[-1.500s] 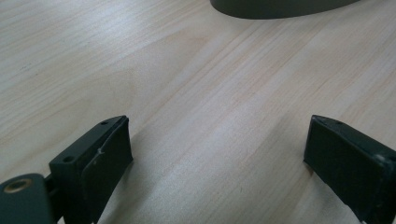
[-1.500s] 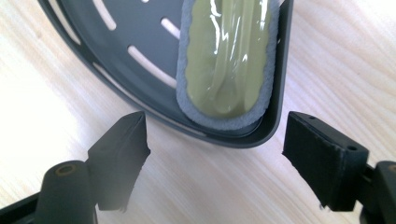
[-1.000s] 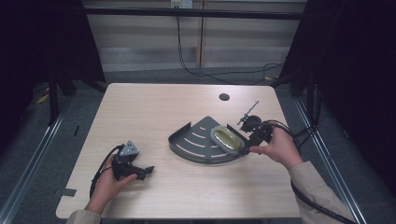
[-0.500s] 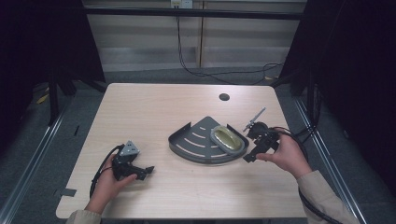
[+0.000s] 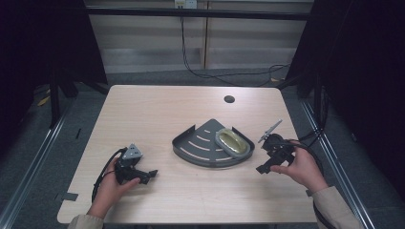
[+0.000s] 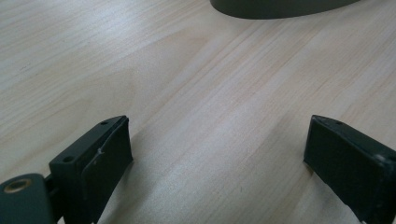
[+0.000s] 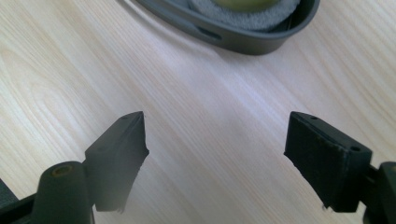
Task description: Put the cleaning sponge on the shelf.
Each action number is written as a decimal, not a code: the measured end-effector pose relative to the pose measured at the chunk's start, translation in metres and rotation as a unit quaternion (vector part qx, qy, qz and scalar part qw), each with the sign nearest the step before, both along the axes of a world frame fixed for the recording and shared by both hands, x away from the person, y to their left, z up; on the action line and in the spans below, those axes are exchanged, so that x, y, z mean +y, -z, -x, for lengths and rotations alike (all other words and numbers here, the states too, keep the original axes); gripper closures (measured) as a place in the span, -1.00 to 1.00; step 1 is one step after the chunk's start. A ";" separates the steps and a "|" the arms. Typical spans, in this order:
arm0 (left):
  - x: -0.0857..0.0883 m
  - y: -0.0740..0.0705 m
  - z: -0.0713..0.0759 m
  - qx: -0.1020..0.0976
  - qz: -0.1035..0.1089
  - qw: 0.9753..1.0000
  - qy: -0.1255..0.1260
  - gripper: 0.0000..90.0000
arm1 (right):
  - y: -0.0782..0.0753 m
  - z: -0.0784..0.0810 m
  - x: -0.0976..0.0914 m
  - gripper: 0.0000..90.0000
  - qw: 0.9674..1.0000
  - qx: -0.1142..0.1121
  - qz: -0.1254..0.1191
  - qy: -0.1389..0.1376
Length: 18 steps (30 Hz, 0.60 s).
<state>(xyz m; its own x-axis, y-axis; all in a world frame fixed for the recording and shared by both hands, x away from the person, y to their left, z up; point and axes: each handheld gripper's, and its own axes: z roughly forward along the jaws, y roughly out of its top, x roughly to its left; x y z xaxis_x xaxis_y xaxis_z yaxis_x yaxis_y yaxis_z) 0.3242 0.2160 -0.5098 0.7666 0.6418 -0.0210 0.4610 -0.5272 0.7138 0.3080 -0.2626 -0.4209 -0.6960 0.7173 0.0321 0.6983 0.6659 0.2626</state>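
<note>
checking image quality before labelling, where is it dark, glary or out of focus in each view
High view: the table is evenly lit and sharp, the surroundings fall into near black. Left gripper view: the wood grain is crisp, soft glare at upper left, the left claw slightly blurred up close. Right gripper view: the grey tray looks soft at the top, the right claw casts faint shadows.

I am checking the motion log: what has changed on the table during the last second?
The right tool drew back from the grey corner tray toward the person, jaws open and empty. The left tool, the tray and the sponge in it stayed as they were.
</note>
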 end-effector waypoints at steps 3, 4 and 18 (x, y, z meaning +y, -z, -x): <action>0.000 0.000 0.000 0.000 0.000 1.000 0.000 -0.85 | 0.003 0.004 -0.004 -0.55 1.000 -0.002 -0.002 0.000; 0.000 0.000 0.000 0.000 0.000 1.000 0.000 -0.85 | 0.005 0.006 -0.005 -0.55 1.000 0.000 -0.002 0.005; 0.000 0.000 0.000 0.000 0.000 1.000 0.000 -0.85 | 0.025 0.023 -0.024 -0.55 1.000 0.005 0.002 0.015</action>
<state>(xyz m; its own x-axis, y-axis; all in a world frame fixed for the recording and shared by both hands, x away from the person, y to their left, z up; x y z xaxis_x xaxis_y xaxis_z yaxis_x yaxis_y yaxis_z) 0.3242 0.2159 -0.5098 0.7666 0.6418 -0.0220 0.4614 -0.5266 0.7140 0.2853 -0.2866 -0.4456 -0.6738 0.7380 0.0360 0.7208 0.6458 0.2518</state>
